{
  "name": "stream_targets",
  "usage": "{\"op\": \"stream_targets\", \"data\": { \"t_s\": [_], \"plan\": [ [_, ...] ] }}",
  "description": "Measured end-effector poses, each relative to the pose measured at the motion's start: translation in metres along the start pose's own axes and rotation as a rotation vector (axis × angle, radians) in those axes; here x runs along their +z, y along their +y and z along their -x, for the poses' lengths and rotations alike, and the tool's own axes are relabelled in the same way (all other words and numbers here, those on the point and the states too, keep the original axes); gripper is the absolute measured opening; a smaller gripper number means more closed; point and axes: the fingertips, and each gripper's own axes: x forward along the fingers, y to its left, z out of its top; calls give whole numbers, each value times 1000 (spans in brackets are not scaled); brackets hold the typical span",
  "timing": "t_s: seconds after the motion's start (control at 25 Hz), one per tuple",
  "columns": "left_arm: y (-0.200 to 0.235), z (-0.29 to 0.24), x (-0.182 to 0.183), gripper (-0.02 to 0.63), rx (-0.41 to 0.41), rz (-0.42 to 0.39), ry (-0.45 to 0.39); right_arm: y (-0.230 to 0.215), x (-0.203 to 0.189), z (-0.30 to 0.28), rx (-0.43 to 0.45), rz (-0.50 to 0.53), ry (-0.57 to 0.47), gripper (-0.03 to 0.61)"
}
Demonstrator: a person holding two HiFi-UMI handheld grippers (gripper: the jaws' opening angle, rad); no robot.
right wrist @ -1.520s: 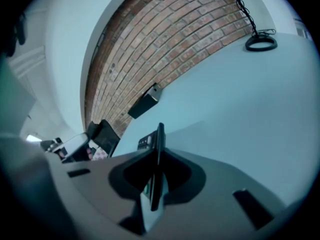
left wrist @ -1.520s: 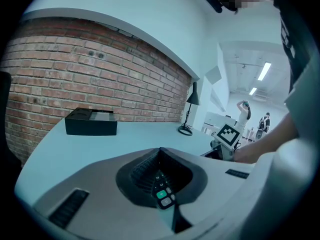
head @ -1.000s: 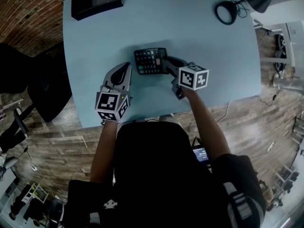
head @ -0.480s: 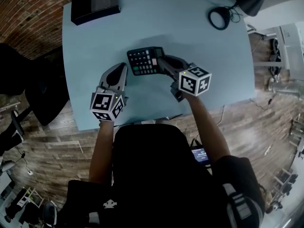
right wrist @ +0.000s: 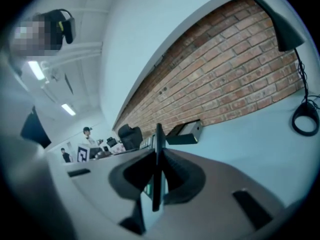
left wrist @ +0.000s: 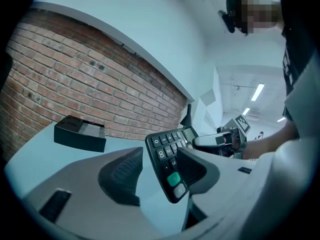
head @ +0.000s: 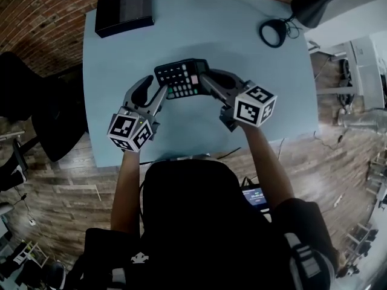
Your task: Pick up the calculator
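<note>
In the right claw (right wrist: 156, 171), the calculator (left wrist: 172, 166) shows a 00 key (left wrist: 164, 152).

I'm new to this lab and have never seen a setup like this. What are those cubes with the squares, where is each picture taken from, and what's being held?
There is no robot here. A person works two hand-held two-jaw grippers, and the marker cubes are part of them. The top-down picture comes from a camera on the person's head. The other two come from a camera riding on each gripper and looking along its jaws. On the blue table are a black box and, at a far corner, a black lamp. The right gripper is clamped on the calculator, which is tilted and off the table. The left gripper has just been opening its jaws; the calculator's corner sits between them, ungripped.
</note>
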Motion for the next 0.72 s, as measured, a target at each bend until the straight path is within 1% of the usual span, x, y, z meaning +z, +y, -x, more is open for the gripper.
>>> {"op": "stream_targets", "data": {
  "t_s": [0.16,0.36,0.56,0.72],
  "plan": [
    [-8,-1,12,262,-46,-1,-37,12,11,2,73,24,-11,49],
    [-27,2,29,264,-115,5,-93,30,26,9,169,41,-19,49],
    [-52,8,43,264,-216,35,-125,46,37,14,288,56,-26,49],
    [-70,10,51,264,-271,33,-141,57,39,14,360,69,-10,49]
  ]
}}
